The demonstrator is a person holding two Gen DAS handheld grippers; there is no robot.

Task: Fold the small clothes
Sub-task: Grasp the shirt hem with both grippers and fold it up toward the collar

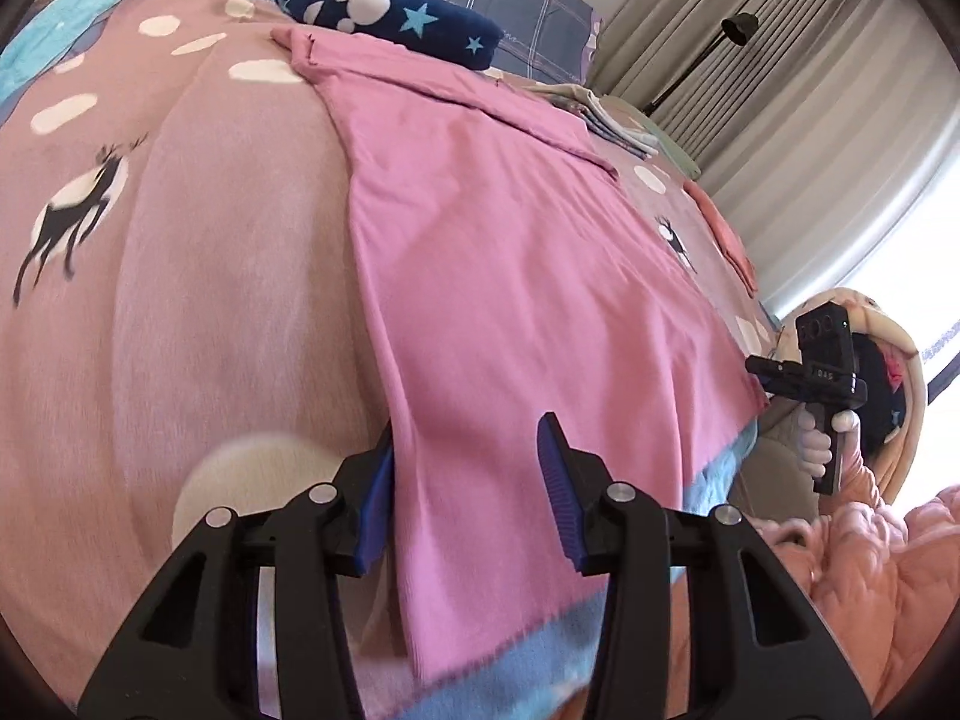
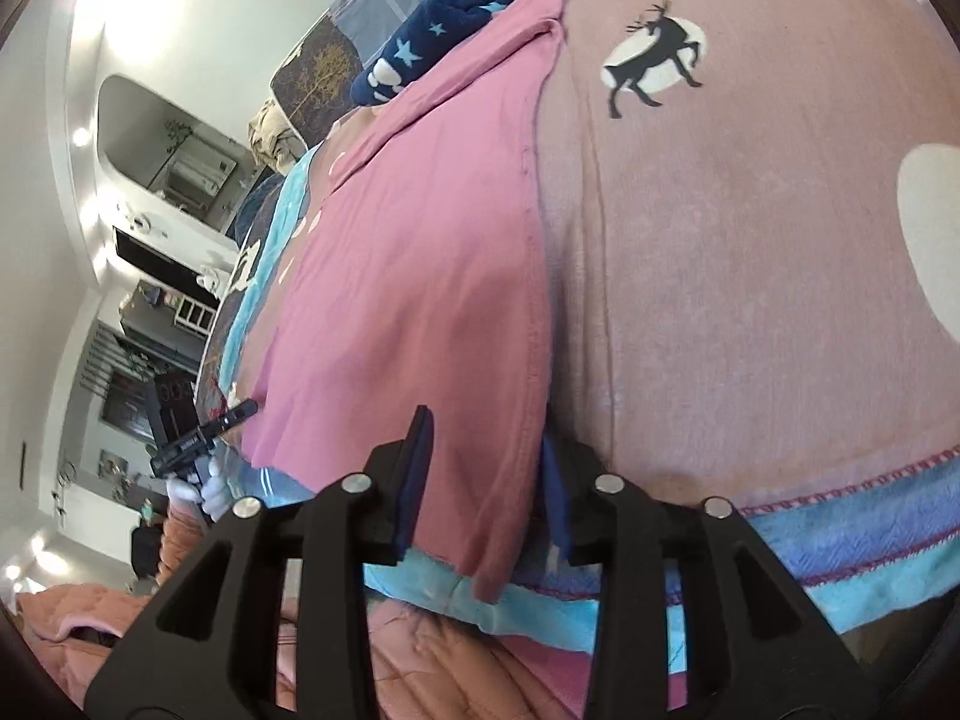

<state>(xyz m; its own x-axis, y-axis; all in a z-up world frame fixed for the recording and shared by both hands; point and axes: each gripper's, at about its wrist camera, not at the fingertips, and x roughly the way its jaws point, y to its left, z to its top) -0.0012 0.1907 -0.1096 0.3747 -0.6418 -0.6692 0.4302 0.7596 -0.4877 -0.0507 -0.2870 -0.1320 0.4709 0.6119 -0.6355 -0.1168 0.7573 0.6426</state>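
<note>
A pink garment (image 1: 492, 264) lies spread flat on the dusty-pink deer-print blanket (image 1: 198, 276); it also shows in the right wrist view (image 2: 414, 252). My left gripper (image 1: 468, 480) is open, its blue-padded fingers straddling the garment's near left corner at the bed edge. My right gripper (image 2: 486, 480) is open too, its fingers straddling the garment's near right corner. Each gripper shows small in the other's view: the right one (image 1: 804, 372) and the left one (image 2: 198, 438), held by white-gloved hands.
A navy star-and-paw plush item (image 1: 384, 18) lies at the garment's far end. A stack of folded clothes (image 1: 606, 114) and an orange cloth (image 1: 726, 234) lie on the bed's right side. The blanket's blue border (image 2: 840, 558) hangs over a pink quilt (image 1: 870, 570).
</note>
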